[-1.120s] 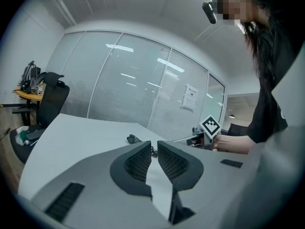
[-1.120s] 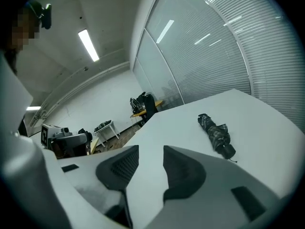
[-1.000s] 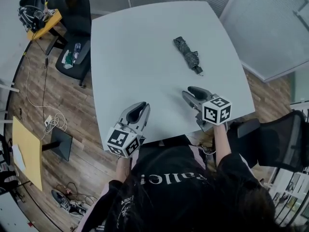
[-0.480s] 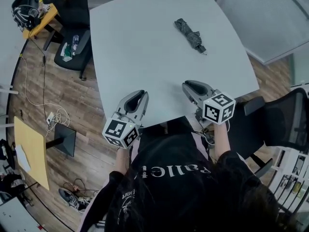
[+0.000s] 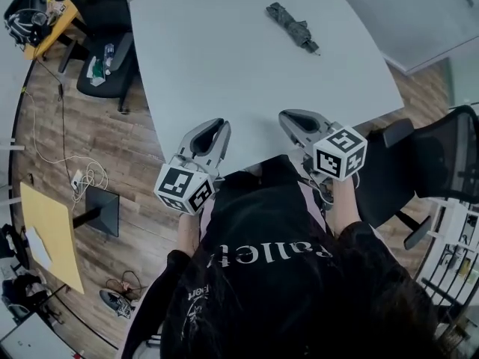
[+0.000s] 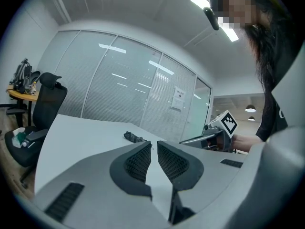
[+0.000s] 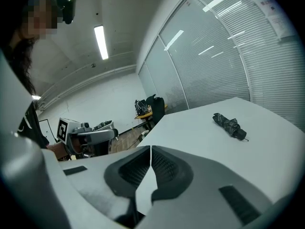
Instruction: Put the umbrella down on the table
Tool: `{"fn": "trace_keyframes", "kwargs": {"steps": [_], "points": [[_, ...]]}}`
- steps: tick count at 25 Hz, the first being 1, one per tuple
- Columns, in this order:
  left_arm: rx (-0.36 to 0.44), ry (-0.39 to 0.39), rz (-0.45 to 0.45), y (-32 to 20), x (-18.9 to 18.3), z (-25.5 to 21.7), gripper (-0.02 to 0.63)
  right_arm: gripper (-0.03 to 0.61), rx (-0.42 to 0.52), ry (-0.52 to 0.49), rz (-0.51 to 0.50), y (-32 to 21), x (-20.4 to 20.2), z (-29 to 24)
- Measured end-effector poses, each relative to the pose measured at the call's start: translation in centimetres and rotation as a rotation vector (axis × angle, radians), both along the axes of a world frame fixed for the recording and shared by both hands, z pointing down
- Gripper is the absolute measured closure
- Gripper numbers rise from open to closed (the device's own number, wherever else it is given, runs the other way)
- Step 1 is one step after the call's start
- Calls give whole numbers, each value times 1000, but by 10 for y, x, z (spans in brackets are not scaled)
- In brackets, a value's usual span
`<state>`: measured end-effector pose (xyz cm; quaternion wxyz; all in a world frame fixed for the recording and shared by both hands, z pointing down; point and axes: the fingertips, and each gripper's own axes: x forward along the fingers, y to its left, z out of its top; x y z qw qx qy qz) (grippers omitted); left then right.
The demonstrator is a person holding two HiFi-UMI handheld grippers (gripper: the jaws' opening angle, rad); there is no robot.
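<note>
1. Now the folded dark grey fabric umbrella [image 5: 292, 27] lies on the pale grey table [image 5: 217, 66], near its far edge and well apart from both grippers.
2. The right gripper [image 5: 289, 117] has just been closing; its tips meet on nothing.
3. The left gripper [image 5: 218, 124] is drawn to a thin slit and holds nothing.

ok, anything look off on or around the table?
Nothing stands out. The folded umbrella lies flat on the table, on its far side and well in from the edges, at a slant to them. Nothing is spilled or visibly damaged, and the rest of the tabletop is bare.
</note>
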<state>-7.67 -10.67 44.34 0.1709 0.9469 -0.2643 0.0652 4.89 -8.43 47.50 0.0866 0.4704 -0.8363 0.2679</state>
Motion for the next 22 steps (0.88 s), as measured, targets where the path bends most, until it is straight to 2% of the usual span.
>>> {"fn": "trace_keyframes", "kwargs": {"steps": [9,22], "points": [[-3,-4,48,5,-1,11,557,555,-16,-4,27,12,0,7],[1,-1,35,1,-1,10,555,557,-32,4,1,10,-2,14]]}}
